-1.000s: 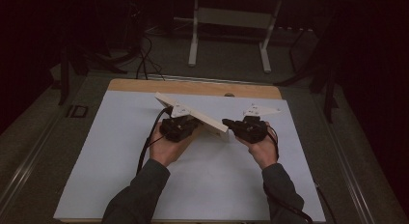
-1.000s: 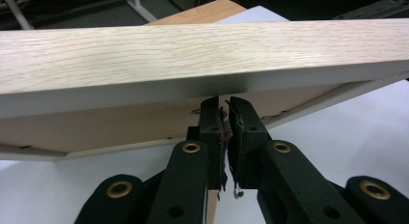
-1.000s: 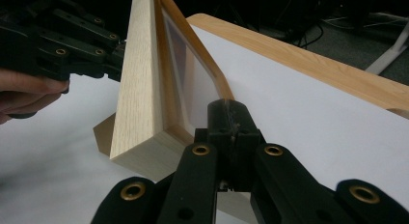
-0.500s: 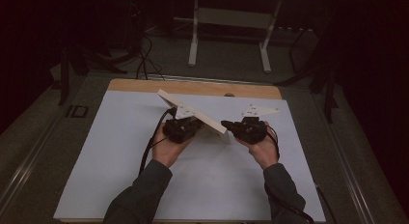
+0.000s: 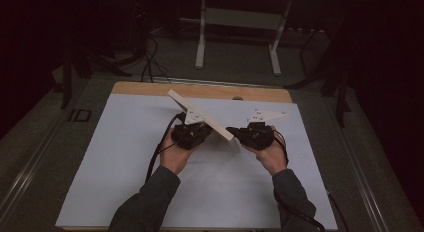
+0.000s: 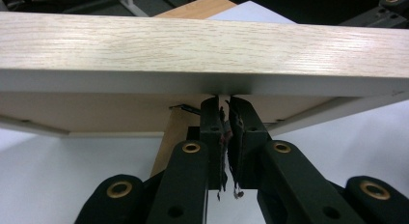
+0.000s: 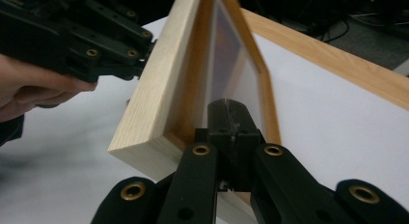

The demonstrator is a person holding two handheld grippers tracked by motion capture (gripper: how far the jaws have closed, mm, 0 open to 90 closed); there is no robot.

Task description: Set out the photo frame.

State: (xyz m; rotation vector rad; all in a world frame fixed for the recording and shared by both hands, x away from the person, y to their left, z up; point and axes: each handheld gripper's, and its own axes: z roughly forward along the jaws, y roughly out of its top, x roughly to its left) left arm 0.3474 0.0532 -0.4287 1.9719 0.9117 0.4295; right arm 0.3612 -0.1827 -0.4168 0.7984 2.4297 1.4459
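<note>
At the near edge of the table, a person's two sleeved forearms reach in over a white sheet laid on the tabletop. The left gripper and the right gripper face each other across a light wooden picture frame, which stands on edge and tilts between them, its lower corner close to the sheet. In the left gripper view, the black jaws come nearly together just under the frame's white-lined edge; whether they pinch a thin part on the frame's back cannot be told. In the right gripper view, the jaws are pressed fully together at the frame's inner lip beside the clear pane, the left gripper and its hand visible beyond. Farther off, the table's bare wooden strip runs along the far edge, with a white stand on the dark floor behind.
</note>
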